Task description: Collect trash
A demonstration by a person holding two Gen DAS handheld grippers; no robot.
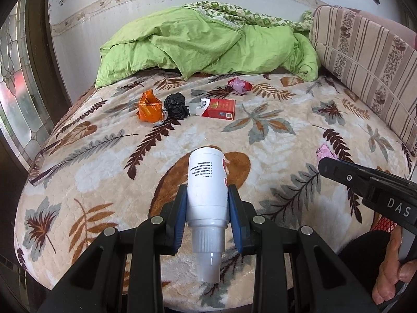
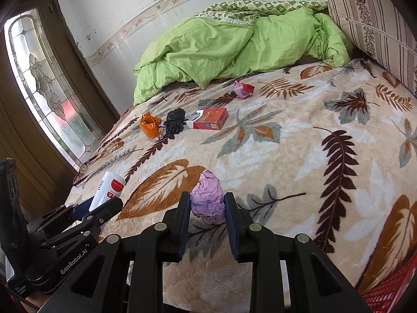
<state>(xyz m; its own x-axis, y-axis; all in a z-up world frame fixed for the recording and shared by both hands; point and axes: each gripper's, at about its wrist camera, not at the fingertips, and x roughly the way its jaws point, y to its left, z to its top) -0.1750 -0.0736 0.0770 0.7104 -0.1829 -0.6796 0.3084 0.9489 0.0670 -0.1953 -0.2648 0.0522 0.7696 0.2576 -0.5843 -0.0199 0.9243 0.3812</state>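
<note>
1. Right now we see the left tool point(image 1: 207, 208) clamped on a white plastic bottle point(image 1: 207, 182), blue pads pressing both sides of its body, ribbed cap and nozzle pointing back toward the camera, base pointing out over the bed.
2. We see the right tool point(image 2: 207, 208) clamped on a crumpled purple paper ball point(image 2: 207, 198), one finger on each side, ball above the blanket.
3. In the right wrist view the left tool sits at lower left with the bottle sticking up out of it, red label showing. In the left wrist view the right tool comes in from the right edge with a bit of purple at its tip, and a hand point(image 1: 391, 268) grips its handle.
4. Under both tools we see the bed blanket point(image 1: 260, 135), cream with brown and grey leaf print.
5. Further out, mid-bed, trash in a rough row: orange wrapper point(image 1: 149, 108), black crumpled bag point(image 1: 176, 106) just beside it, red cigarette box point(image 1: 219, 108) lying flat with the lid open, near the bag.
6. Behind the box, a pink and red crumpled wrapper point(image 1: 239, 86), apart from the row.
7. At the far end we see a green duvet point(image 1: 198, 49) bunched against the wall, a striped cushion point(image 1: 365, 54) along the right side.
8. Left side: door with patterned glass point(image 2: 44, 83). A red mesh basket point(image 2: 391, 289) shows at the lower right corner of the right wrist view.
</note>
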